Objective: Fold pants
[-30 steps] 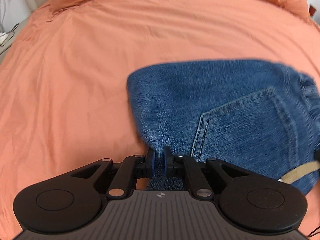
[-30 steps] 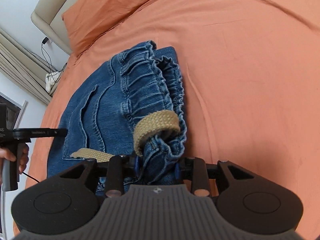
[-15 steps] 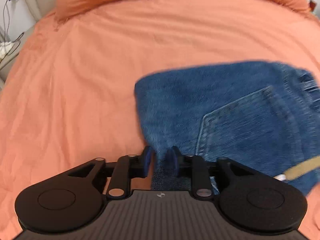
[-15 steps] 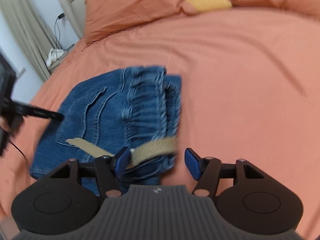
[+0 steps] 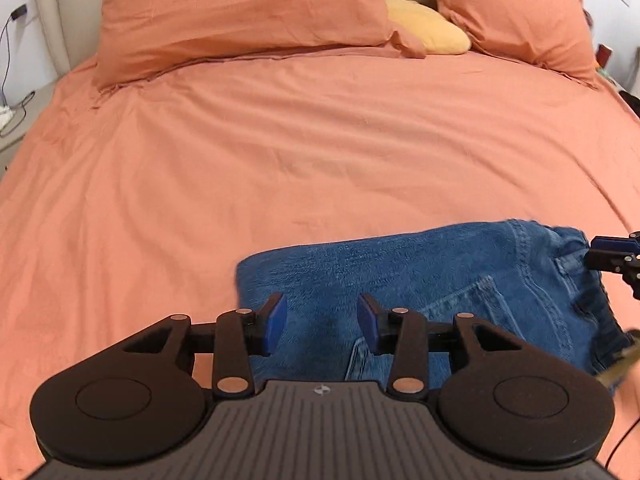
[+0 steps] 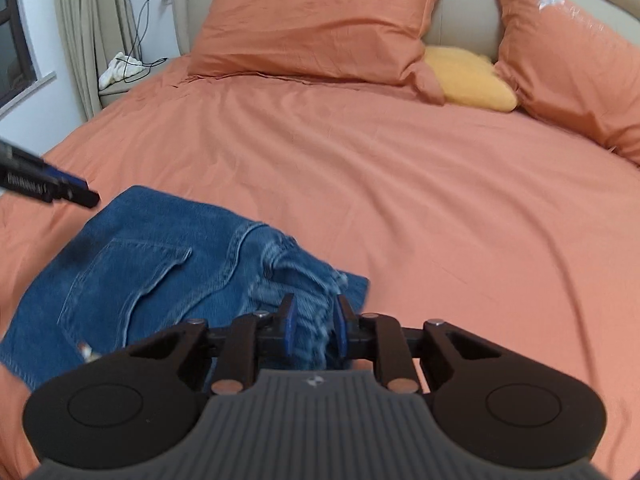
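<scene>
One folded pants [image 5: 420, 276] on bed [image 5: 280, 152]; two tools: left tool [image 5: 322, 322] spread, right tool [image 6: 313, 322] narrowly parted, gripping nothing.

Orange-sheeted bed [image 5: 280, 152], beige headboard [image 6: 460, 8], curtained window [image 6: 16, 60] at left.

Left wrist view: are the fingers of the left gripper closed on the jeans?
No, the left gripper has its fingers spread wide apart above the folded jeans, holding no fabric.
</scene>
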